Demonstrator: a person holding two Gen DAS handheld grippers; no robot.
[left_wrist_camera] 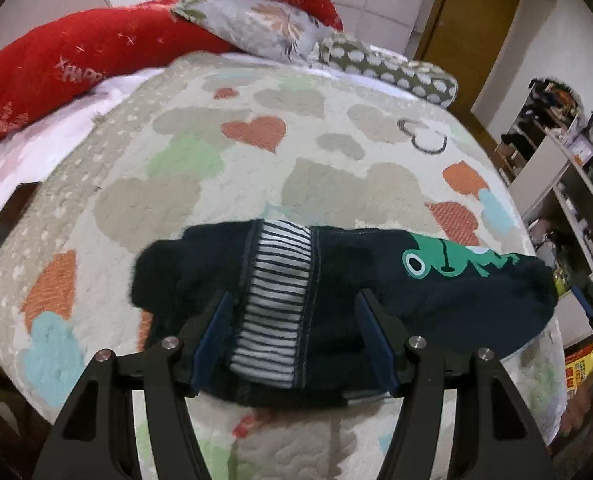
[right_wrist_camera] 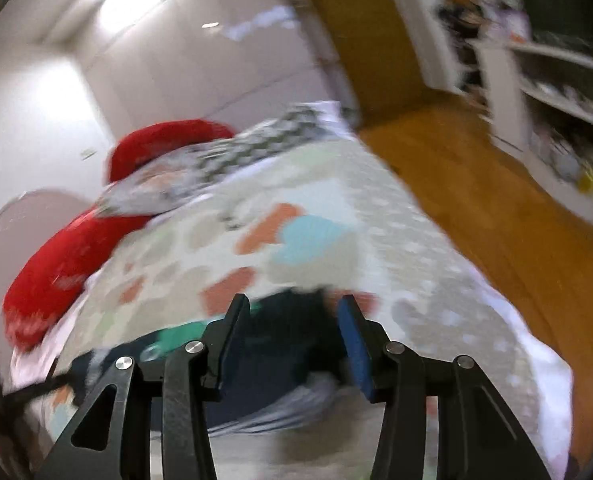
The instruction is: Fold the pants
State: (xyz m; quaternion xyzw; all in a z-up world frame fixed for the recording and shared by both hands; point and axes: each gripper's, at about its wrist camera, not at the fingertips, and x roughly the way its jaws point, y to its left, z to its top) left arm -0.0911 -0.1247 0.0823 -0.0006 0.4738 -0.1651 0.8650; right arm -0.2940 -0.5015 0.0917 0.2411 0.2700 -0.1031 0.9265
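Small dark navy pants [left_wrist_camera: 436, 300] with a green frog print and a striped grey-white inner waistband lie bunched on a bed with a heart-pattern quilt [left_wrist_camera: 256, 152]. My left gripper [left_wrist_camera: 296, 300] is open, its fingers on either side of the striped waistband section, low over the cloth. In the blurred right wrist view, my right gripper [right_wrist_camera: 294, 308] is open over the other end of the pants [right_wrist_camera: 284, 344]. Part of the right gripper shows at the right edge of the left wrist view [left_wrist_camera: 588, 304].
Red pillows [left_wrist_camera: 76, 64], a floral pillow [left_wrist_camera: 256, 24] and a green scalloped pillow [left_wrist_camera: 396, 68] lie at the head of the bed. A wooden floor [right_wrist_camera: 496, 208] and white shelves [left_wrist_camera: 568, 184] are to the right of the bed.
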